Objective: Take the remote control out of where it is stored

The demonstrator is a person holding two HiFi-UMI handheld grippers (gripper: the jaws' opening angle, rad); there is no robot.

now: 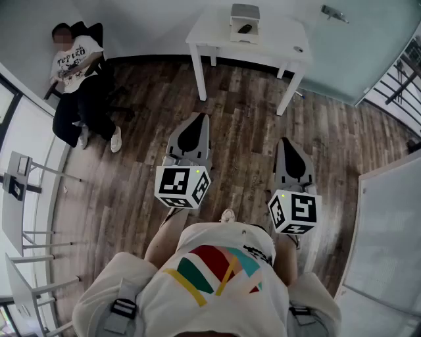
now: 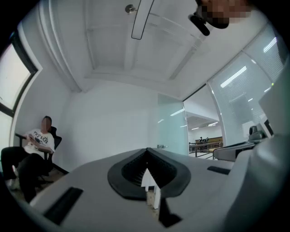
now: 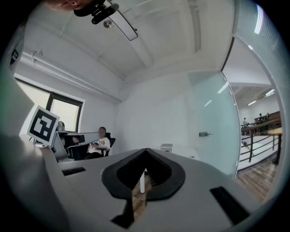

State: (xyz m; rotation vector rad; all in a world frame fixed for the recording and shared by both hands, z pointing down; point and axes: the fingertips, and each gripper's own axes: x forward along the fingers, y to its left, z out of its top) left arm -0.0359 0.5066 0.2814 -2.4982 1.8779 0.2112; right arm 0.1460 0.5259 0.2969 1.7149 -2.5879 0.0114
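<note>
A dark remote control [image 1: 245, 28] lies in a grey storage box [image 1: 244, 13] on a white table [image 1: 217, 29] at the far side of the room. Both grippers hang over the wooden floor, well short of the table. My left gripper [image 1: 193, 126] points toward the table with its jaws together and nothing between them. My right gripper [image 1: 290, 153] is shut and empty too. In the right gripper view the box [image 3: 166, 147] shows small above the closed jaws [image 3: 145, 152]. The left gripper view shows only closed jaws [image 2: 147, 152] and a white wall.
A person [image 1: 75, 72] sits in a chair at the far left by the wall. Frosted glass wall with a door handle [image 1: 334, 13] stands behind the table. A railing [image 1: 401, 79] is at the far right, a white panel [image 1: 388, 243] at the near right, and white frames [image 1: 20, 191] at the left.
</note>
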